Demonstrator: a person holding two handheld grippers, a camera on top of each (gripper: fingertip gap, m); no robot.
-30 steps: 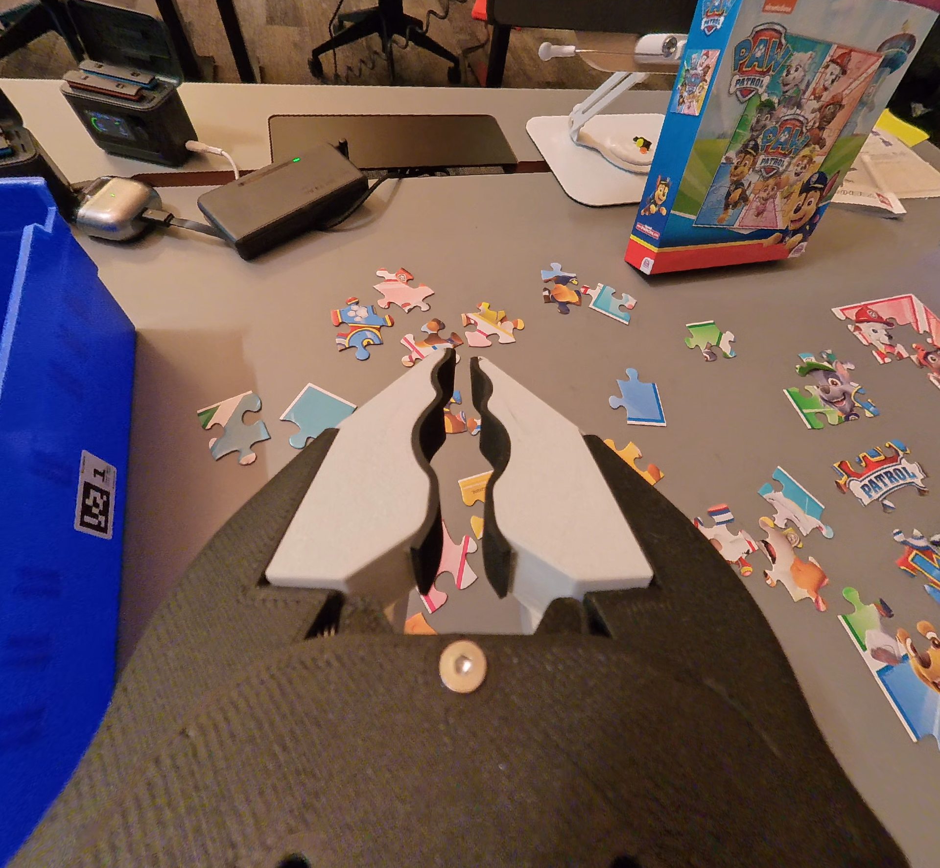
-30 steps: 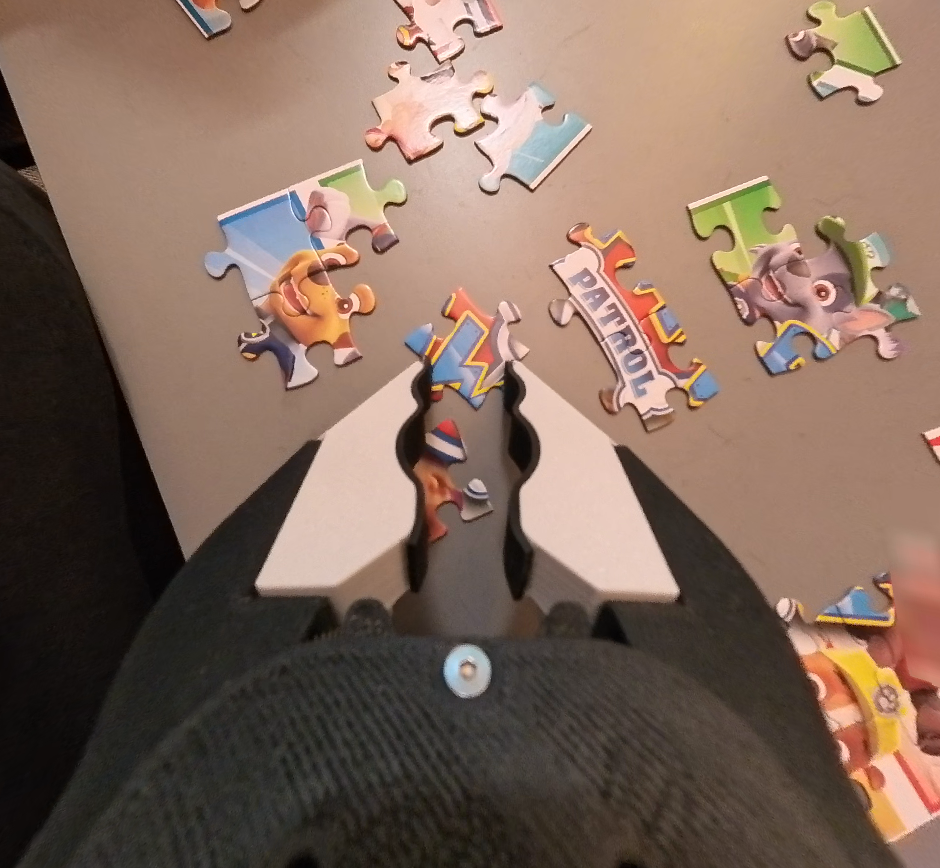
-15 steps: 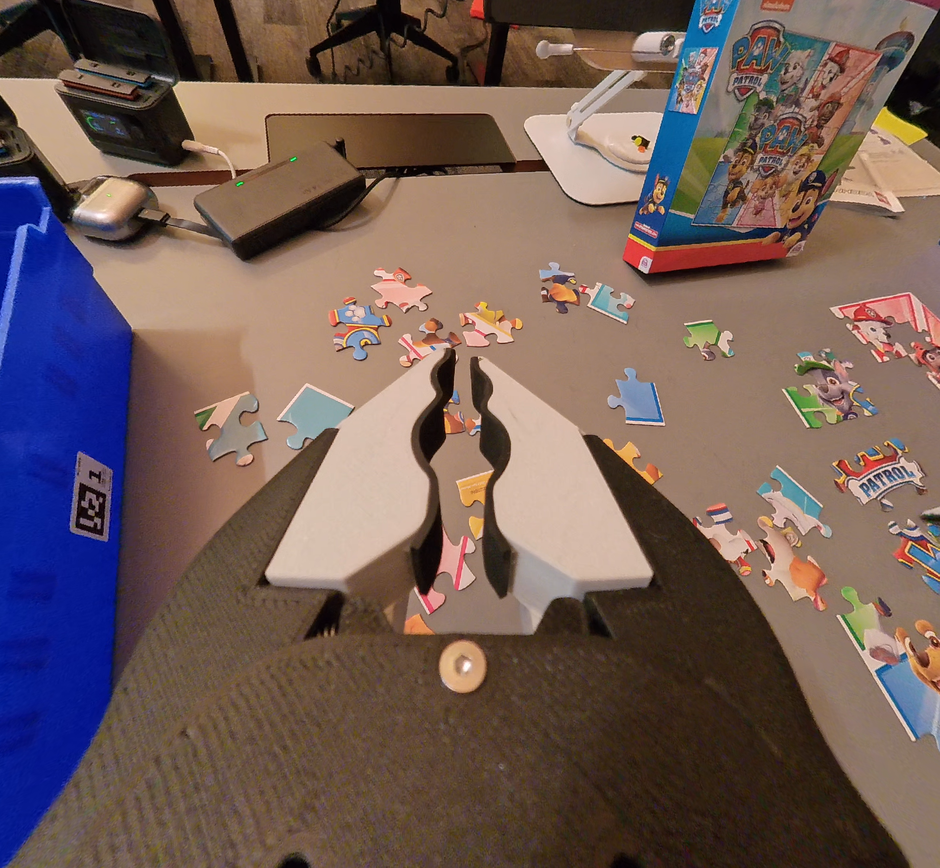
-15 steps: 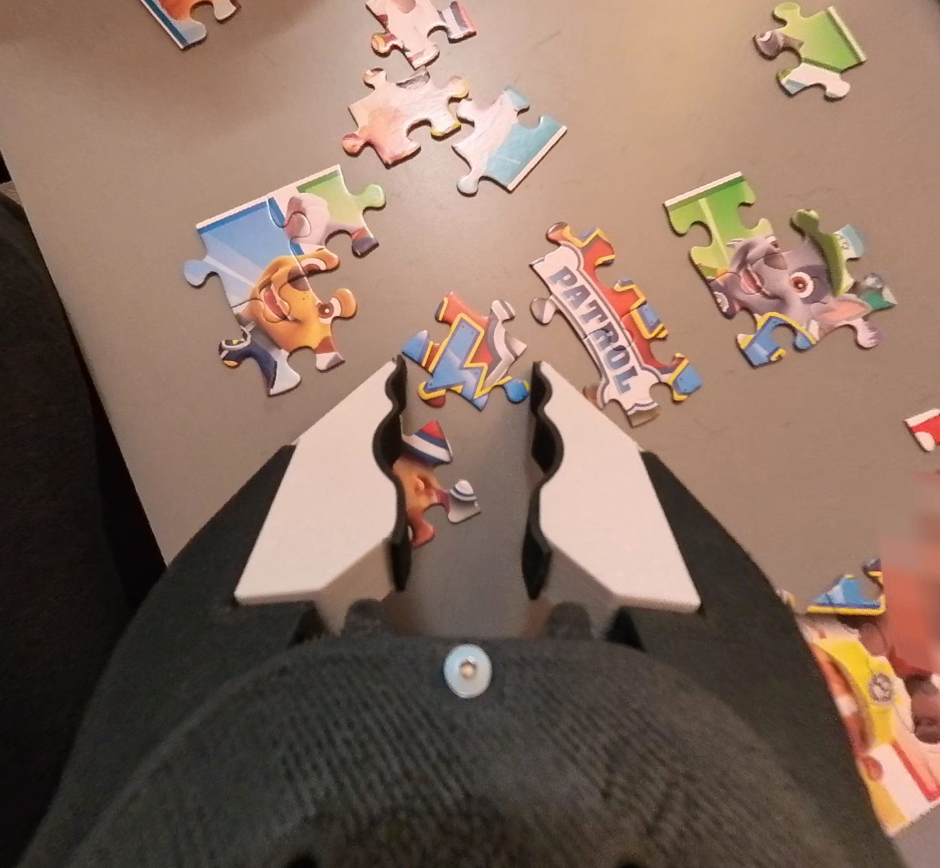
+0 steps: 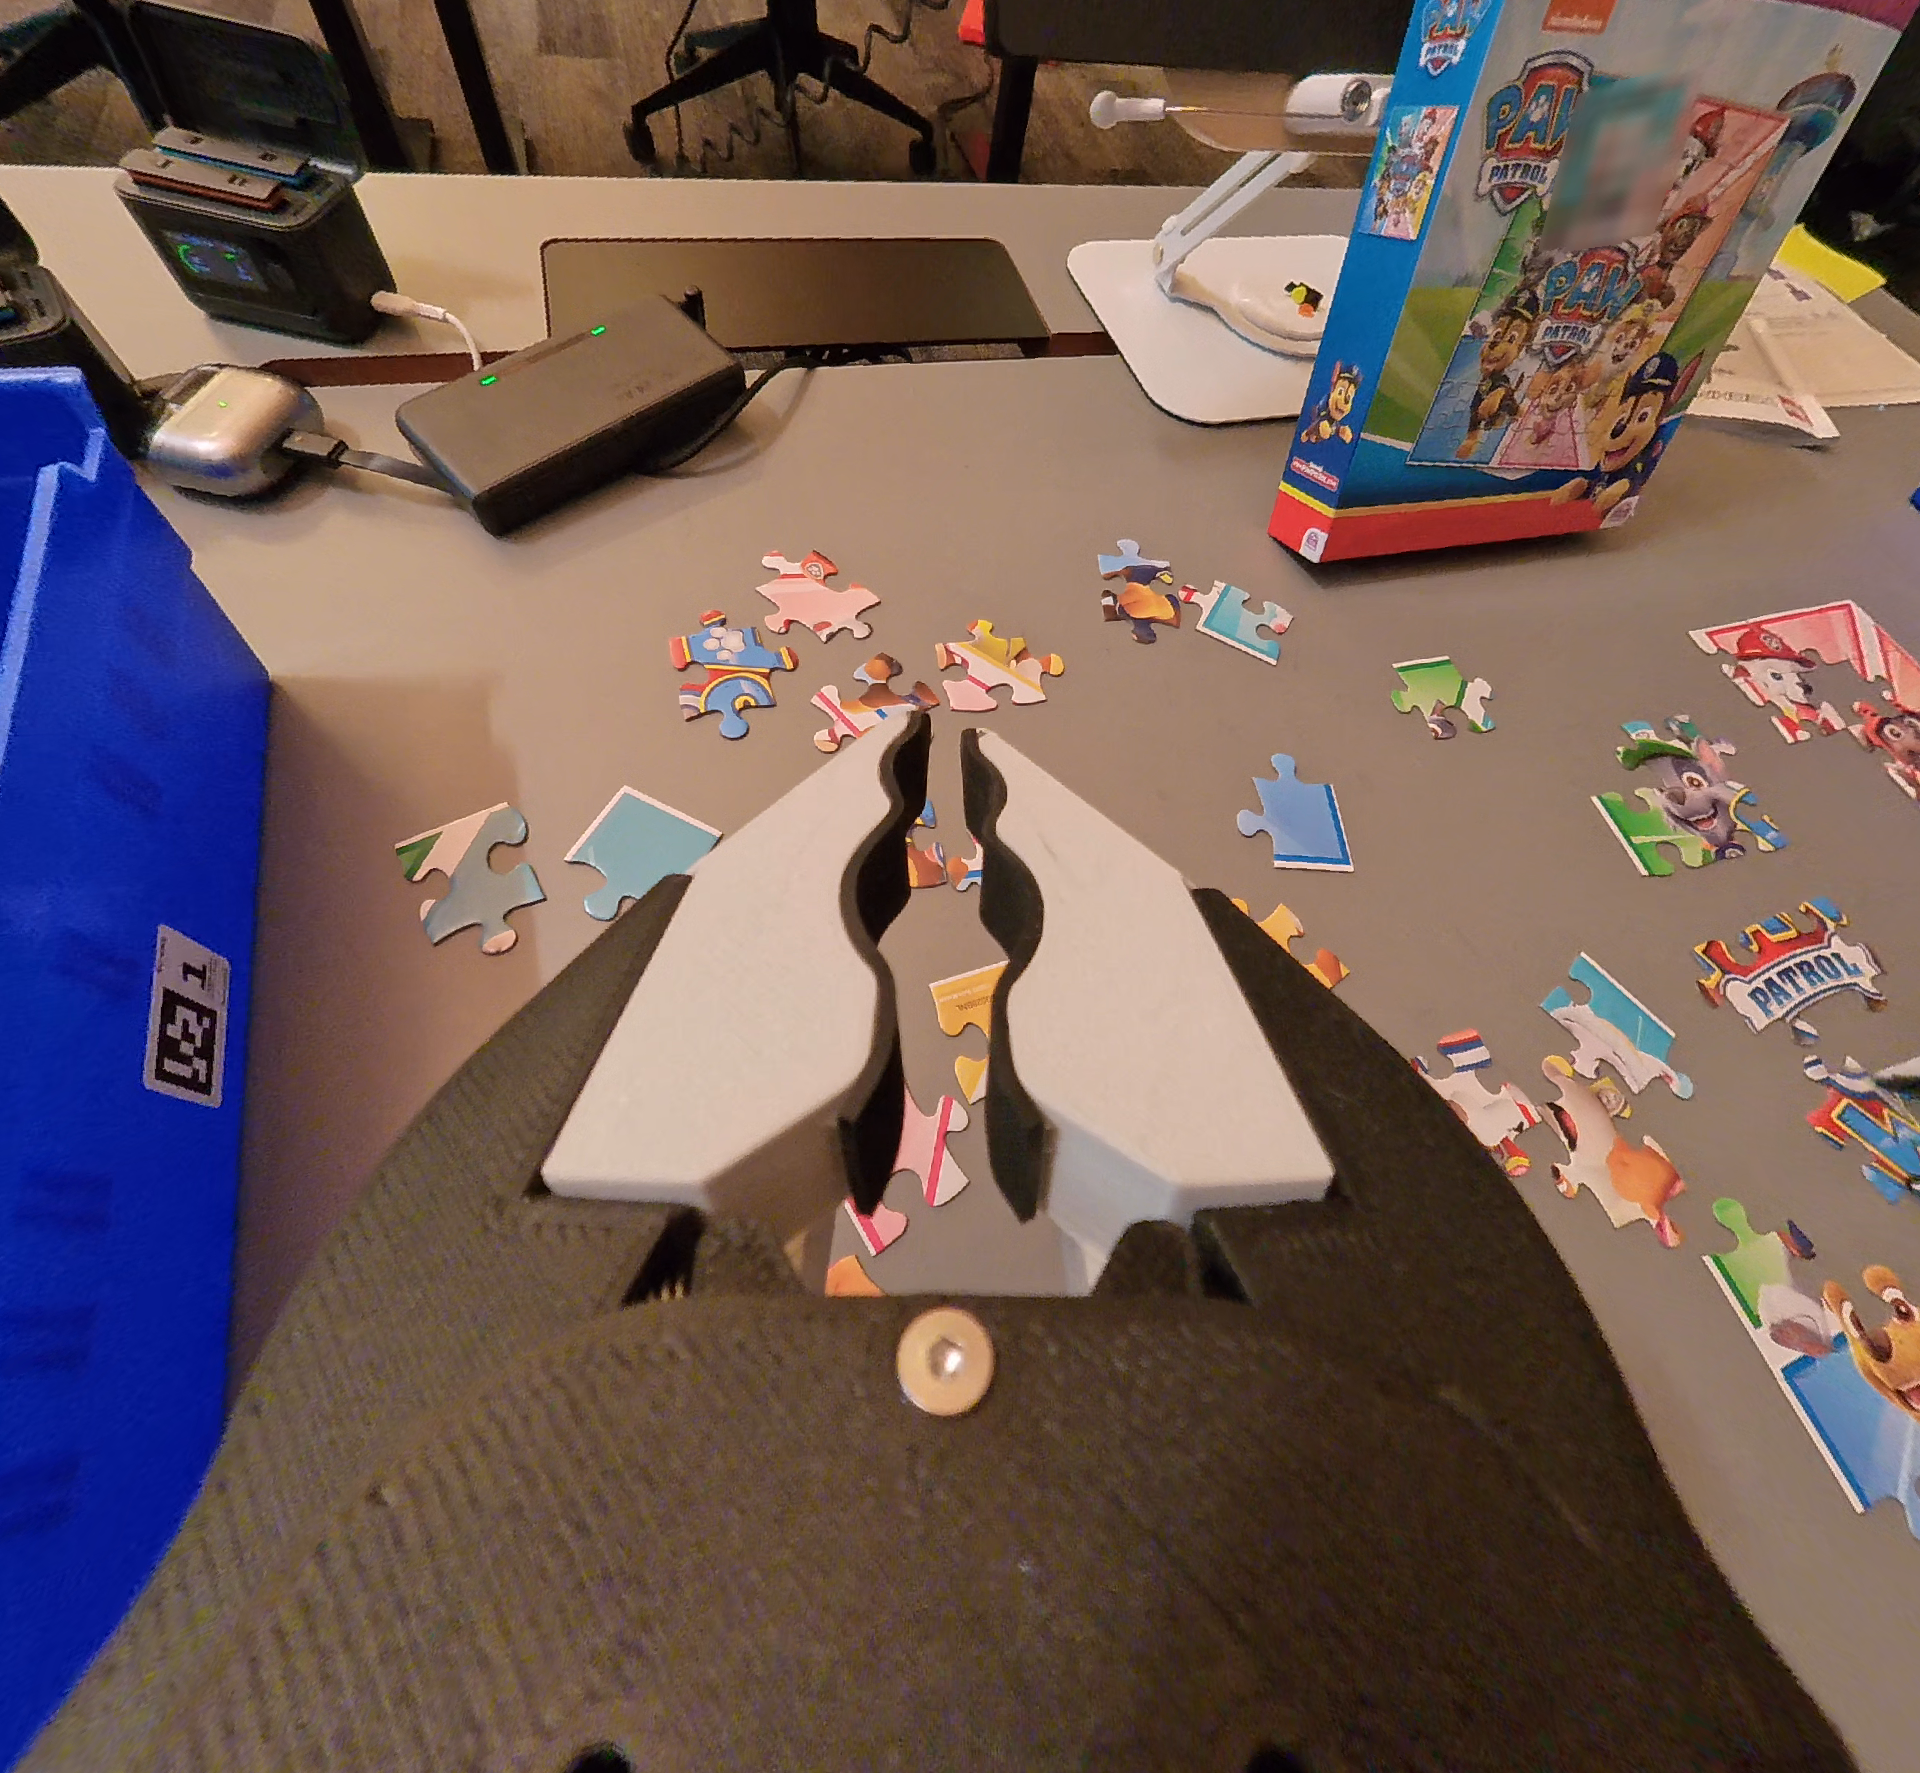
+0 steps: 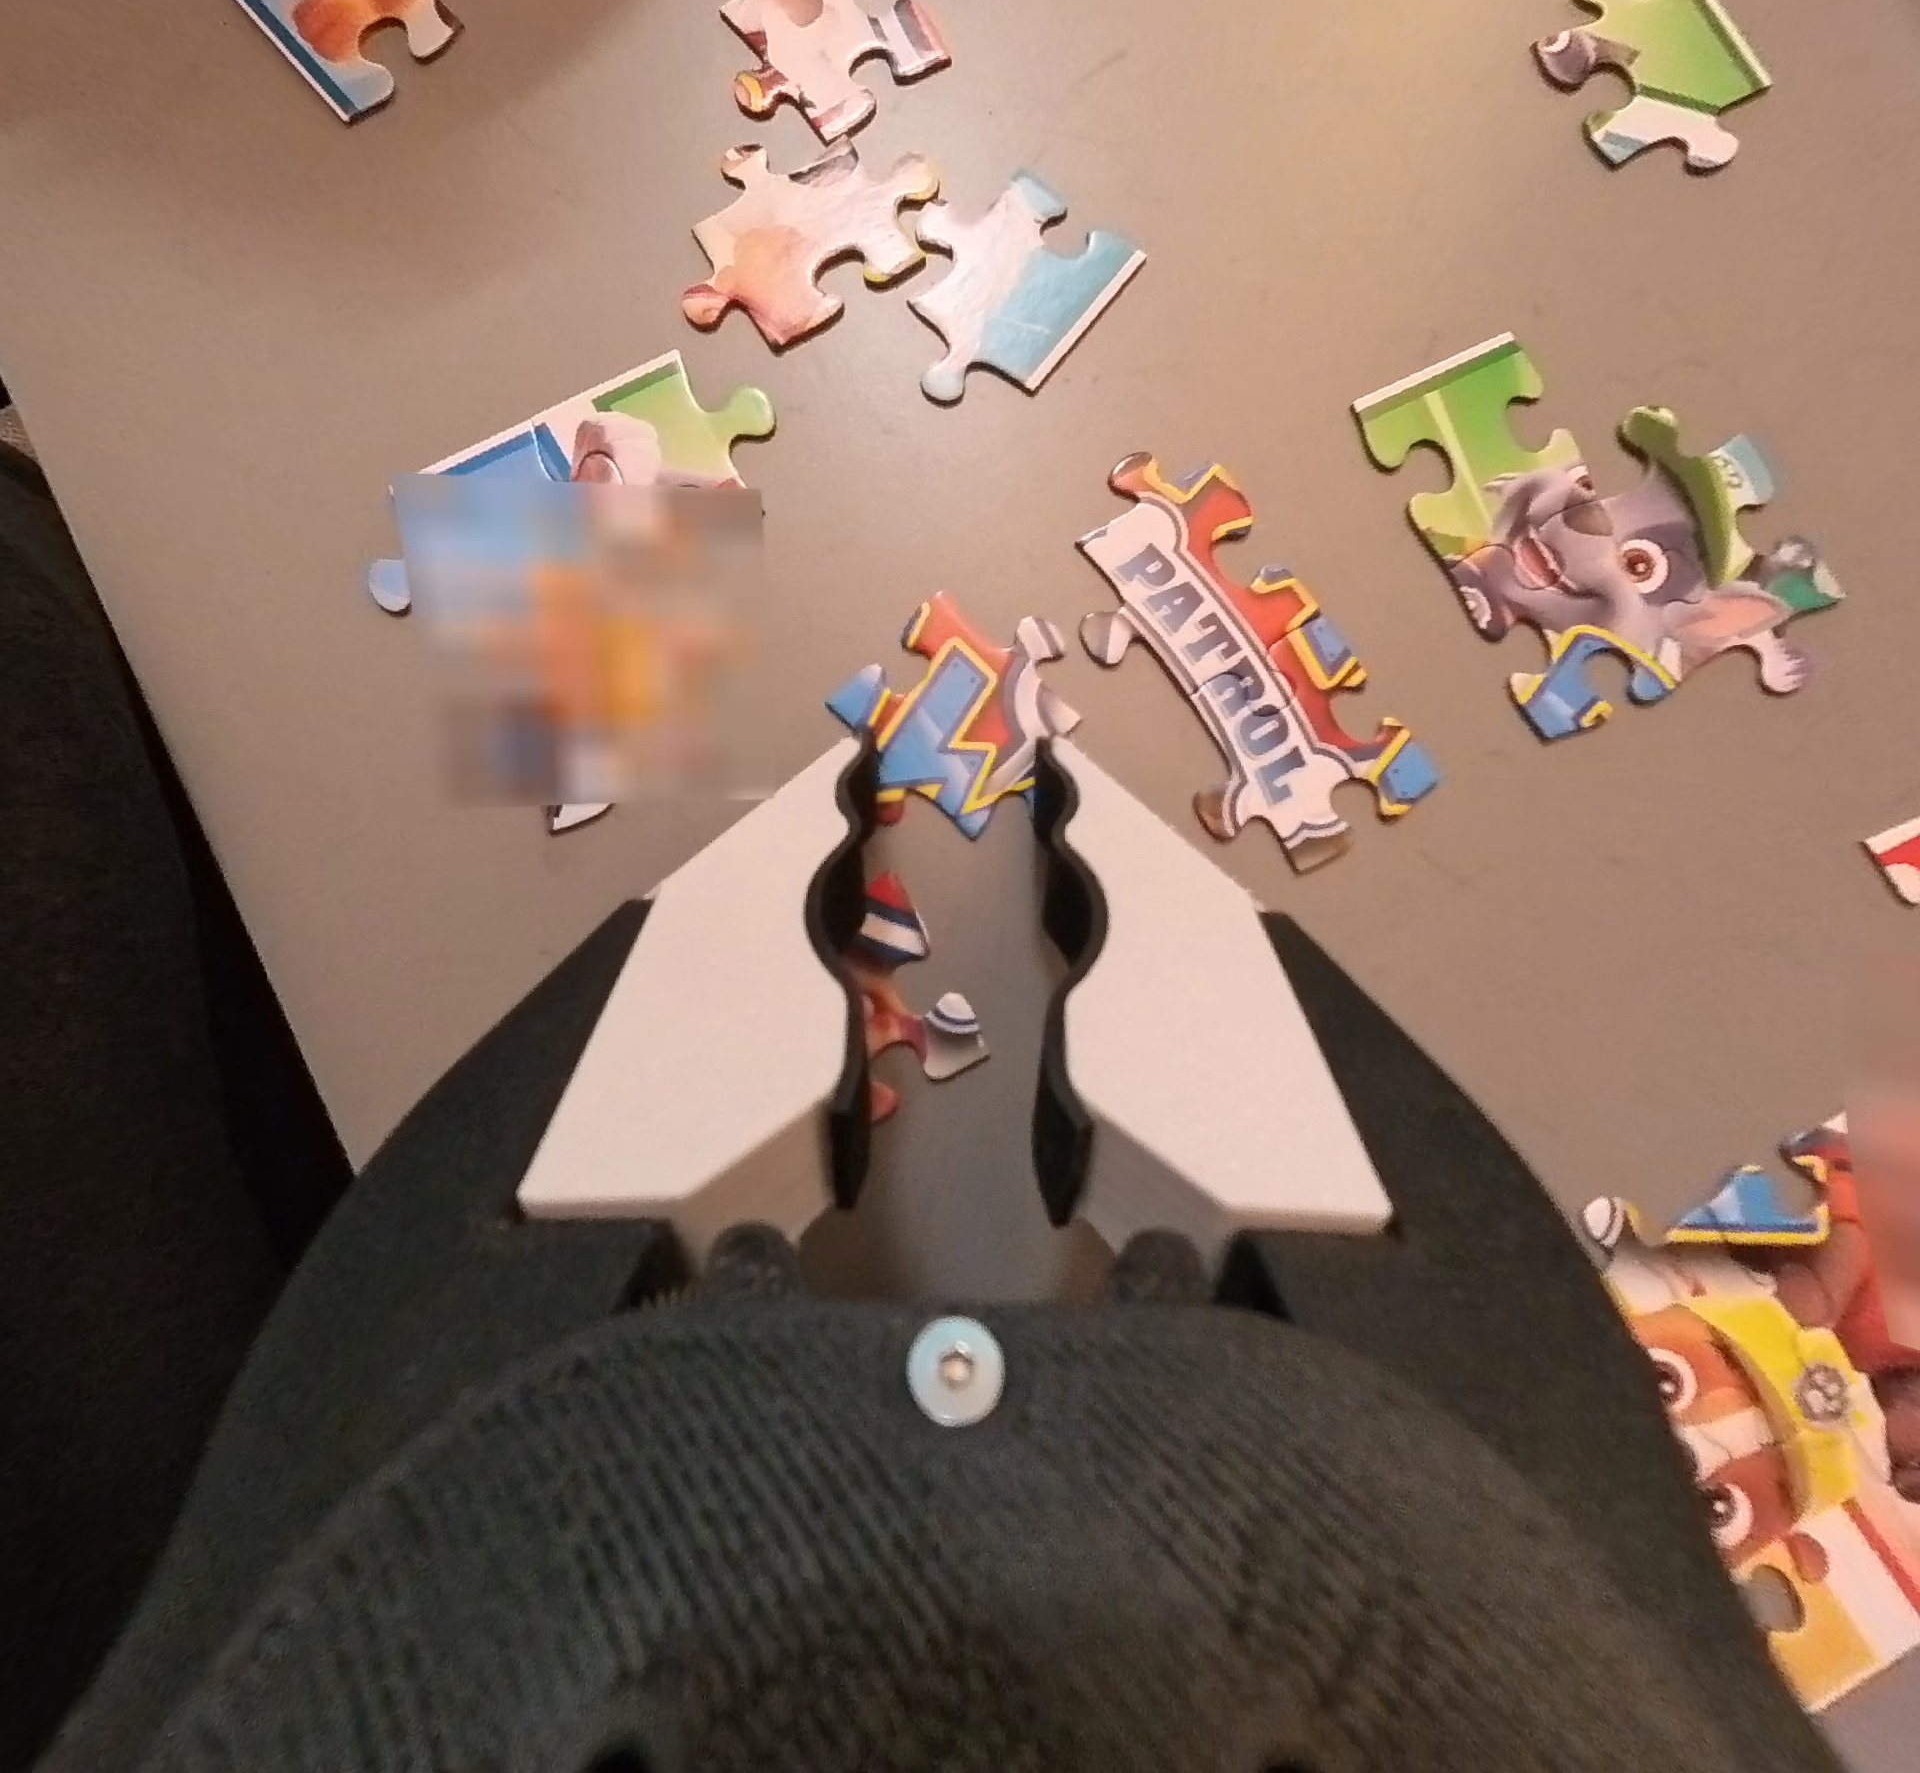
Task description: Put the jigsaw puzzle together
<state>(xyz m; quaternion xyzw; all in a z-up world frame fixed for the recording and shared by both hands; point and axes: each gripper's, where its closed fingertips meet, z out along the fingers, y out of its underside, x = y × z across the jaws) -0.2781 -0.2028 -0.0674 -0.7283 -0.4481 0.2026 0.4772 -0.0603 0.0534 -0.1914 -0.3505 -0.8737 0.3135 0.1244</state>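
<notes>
In the right wrist view my right gripper (image 6: 951, 757) is low over the grey table (image 6: 1247, 61). Its fingertips are closed on the two sides of a red, blue and yellow puzzle piece (image 6: 956, 700) that lies flat on the table. Another piece with a red and blue striped hat (image 6: 894, 954) lies farther back between the fingers, untouched. In the left wrist view my left gripper (image 5: 943, 736) is shut and holds nothing. It hovers above loose pieces, its tips just short of a pink and brown piece (image 5: 868, 689).
A blue bin (image 5: 104, 892) stands at the left, a puzzle box (image 5: 1600, 269) upright at the back right, and a black charger (image 5: 571, 404) at the back. A joined banner section (image 6: 1257, 653) lies right of the held piece. The table's edge (image 6: 156, 684) runs at the left. Spacing between my two grippers at the tips: around 35 cm.
My right gripper's fingers opened wide off the red and blue piece, then came together on it once more. The left gripper stayed shut and barely moved.
</notes>
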